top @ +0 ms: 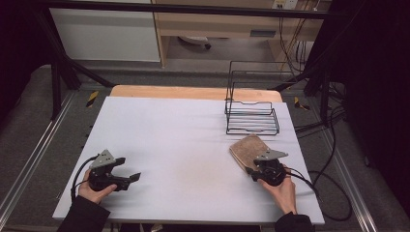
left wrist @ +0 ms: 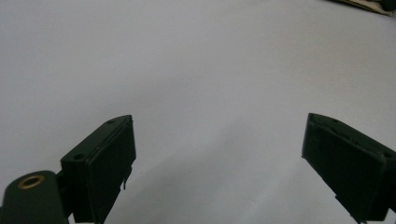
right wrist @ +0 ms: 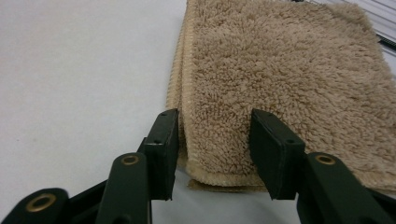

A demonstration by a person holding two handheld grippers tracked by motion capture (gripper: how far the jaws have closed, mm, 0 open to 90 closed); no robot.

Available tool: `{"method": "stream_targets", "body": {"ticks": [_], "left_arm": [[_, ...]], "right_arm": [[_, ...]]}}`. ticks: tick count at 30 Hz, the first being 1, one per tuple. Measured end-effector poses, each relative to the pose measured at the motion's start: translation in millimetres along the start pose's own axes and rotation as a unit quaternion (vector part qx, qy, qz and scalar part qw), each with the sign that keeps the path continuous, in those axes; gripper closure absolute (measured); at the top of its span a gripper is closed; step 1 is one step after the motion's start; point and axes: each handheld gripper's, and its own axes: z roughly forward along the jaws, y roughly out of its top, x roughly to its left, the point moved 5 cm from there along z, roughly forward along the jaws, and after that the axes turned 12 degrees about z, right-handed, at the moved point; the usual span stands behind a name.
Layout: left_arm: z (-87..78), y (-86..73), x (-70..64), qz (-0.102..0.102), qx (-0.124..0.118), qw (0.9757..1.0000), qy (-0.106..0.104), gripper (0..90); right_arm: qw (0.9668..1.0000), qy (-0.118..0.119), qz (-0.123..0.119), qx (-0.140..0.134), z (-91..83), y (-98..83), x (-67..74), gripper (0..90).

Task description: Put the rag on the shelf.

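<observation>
a white table [top: 183,145] is seen from above, with a person's two hands entering from the near edge. at the left, the left gripper [top: 130,178] is held low over the bare tabletop in the left hand [top: 94,190], its jaws spread wide with nothing between them; in the left gripper view the two black jaws are seen far apart over plain white surface. further right, near the table's far right corner, a black wire rack [top: 251,113] is seen standing upright. just in front of it, a folded tan towel [top: 249,151] is seen lying flat on the table. at the right, the right gripper [top: 253,169] is held at the towel's near edge. in the right gripper view, the jaws are set around the towel's [right wrist: 280,79] folded corner, one at its side edge, one on the pile, partly closed; a firm pinch cannot be told.
</observation>
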Motion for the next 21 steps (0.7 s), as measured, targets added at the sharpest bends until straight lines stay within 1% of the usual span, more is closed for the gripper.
{"method": "stream_targets", "body": {"ticks": [2, 5, 10, 14, 18, 21], "left_arm": [[-0.1, 0.0, -0.1, 0.002, 0.001, 1.0000, 0.000, 9.7], [0.1, 0.0, -0.2, 0.001, 0.001, 1.0000, 0.000, 9.7], [0.1, -0.1, 0.0, 0.002, 0.002, 1.0000, 0.000, 9.9], [0.3, -0.1, -0.3, 0.003, 0.003, 1.0000, -0.001, 9.9], [0.4, -0.2, -0.2, 0.003, 0.003, 1.0000, 0.000, 10.0], [0.4, -0.3, -0.2, 0.003, 0.004, 1.0000, 0.000, 10.1]], "right_arm": [[1.0000, -0.001, 0.000, -0.001, 0.8, 0.2, -0.4, 56.1], [1.0000, 0.001, 0.000, 0.005, 0.9, 0.6, -0.8, 57.8], [0.9999, 0.003, 0.006, 0.012, 1.3, 1.7, -1.6, 61.3], [0.9998, 0.005, 0.012, 0.017, 1.1, 2.7, -3.0, 65.6], [0.9998, 0.002, 0.011, 0.017, 1.2, 3.3, -4.3, 72.0], [0.9998, 0.001, 0.011, 0.019, 1.0, 3.6, -5.3, 74.4]]}}
